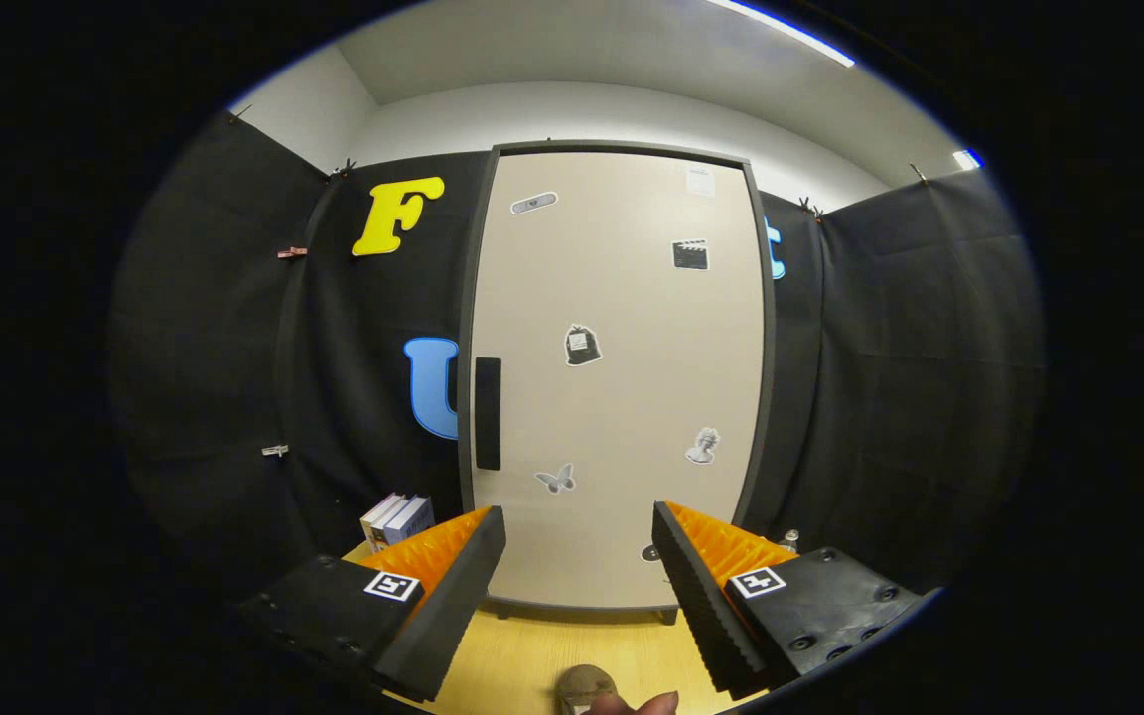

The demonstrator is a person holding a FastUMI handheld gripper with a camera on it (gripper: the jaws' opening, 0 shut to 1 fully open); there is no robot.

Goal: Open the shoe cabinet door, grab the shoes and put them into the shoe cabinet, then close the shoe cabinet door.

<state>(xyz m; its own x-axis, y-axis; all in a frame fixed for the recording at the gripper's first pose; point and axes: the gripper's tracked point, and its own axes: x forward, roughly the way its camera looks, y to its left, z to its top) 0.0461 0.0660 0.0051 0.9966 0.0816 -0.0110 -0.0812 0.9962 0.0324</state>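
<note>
Ahead, shoe cabinet door (617, 377) closed, upright; handle (488, 413) vertical; tool (579, 556) open.

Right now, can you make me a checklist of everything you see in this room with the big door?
Surface: yellow wooden table, bare between the fingers.
Job's things: shoe cabinet door shut, with stickers; dark handle on its left edge. A brownish object near a fingertip, possibly a shoe.
Clutter: books standing left of the cabinet.
Grippers: gripper open, fingers wide apart, short of the door.
Cables: nothing seen.
Surroundings: black cloth wall, ceiling light.
</note>
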